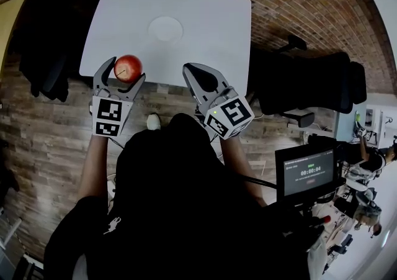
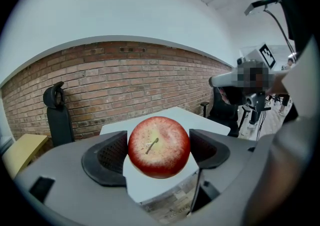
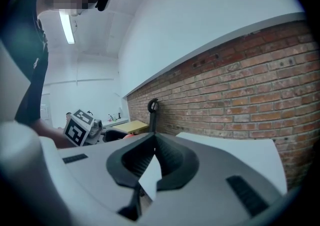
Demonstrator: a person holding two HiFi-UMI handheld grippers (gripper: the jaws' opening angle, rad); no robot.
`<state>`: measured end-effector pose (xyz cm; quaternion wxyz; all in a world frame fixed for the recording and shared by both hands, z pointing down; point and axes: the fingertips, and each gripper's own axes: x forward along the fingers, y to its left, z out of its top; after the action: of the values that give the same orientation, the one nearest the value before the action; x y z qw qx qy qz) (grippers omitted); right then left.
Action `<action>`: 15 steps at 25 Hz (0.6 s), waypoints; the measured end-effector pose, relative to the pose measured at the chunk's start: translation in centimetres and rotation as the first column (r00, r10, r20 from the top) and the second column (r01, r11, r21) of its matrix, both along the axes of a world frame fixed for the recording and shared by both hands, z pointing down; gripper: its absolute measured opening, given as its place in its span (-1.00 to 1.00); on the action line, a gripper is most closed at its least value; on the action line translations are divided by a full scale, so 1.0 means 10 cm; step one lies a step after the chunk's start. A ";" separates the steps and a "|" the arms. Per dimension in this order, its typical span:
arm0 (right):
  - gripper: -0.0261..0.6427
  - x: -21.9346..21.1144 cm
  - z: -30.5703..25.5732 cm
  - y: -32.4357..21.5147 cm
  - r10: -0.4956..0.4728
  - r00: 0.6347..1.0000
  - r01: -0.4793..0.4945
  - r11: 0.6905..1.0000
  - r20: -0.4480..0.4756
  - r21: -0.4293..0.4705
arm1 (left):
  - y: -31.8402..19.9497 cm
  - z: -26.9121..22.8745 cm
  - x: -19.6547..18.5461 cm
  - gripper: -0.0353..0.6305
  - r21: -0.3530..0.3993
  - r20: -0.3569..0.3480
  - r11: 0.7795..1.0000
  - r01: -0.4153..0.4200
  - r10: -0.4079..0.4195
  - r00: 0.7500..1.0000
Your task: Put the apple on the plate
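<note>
A red apple [image 1: 128, 67] is clamped between the jaws of my left gripper [image 1: 126, 70], just over the near edge of the white table [image 1: 205, 36]. In the left gripper view the apple [image 2: 159, 146] fills the gap between the two dark pads, stem towards the camera. A white plate [image 1: 166, 28] lies on the table's middle, beyond the apple and slightly right. My right gripper [image 1: 191, 72] hovers at the table's near edge to the right of the apple, its jaws together and holding nothing [image 3: 152, 142].
A black office chair [image 1: 310, 80] stands right of the table and dark seating [image 1: 43, 43] left of it. A screen with a timer [image 1: 308, 173] sits at lower right. Brick-pattern floor surrounds the table; a brick wall [image 2: 125, 79] lies ahead.
</note>
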<state>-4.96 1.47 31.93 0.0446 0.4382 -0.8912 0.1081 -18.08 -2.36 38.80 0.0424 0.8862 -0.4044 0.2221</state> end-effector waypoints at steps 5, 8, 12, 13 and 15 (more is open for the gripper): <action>-0.91 -0.12 0.03 -0.02 -0.016 1.000 0.016 1.000 -0.009 -0.007 | -0.01 0.04 -0.15 0.28 -0.004 -0.004 1.000 0.016 -0.016 1.000; -0.91 -0.17 0.02 -0.04 -0.018 1.000 0.018 1.000 -0.014 -0.010 | -0.02 0.06 -0.21 0.28 -0.007 -0.006 1.000 0.024 -0.024 1.000; -0.91 -0.14 0.06 -0.06 -0.013 1.000 0.013 1.000 -0.018 -0.018 | -0.06 0.08 -0.20 0.28 -0.011 -0.011 1.000 0.023 -0.024 1.000; -0.91 -0.13 0.06 -0.07 -0.008 1.000 0.008 1.000 -0.018 -0.021 | -0.06 0.08 -0.19 0.28 -0.013 -0.014 1.000 0.021 -0.021 1.000; -0.91 -0.12 0.06 -0.08 -0.002 1.000 0.002 1.000 -0.017 -0.022 | -0.05 0.10 -0.17 0.28 -0.018 -0.013 1.000 0.013 -0.014 1.000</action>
<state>-6.14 0.66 32.52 0.0571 0.4378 -0.8900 0.1141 -19.75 -2.88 39.77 0.0547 0.8845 -0.4080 0.2195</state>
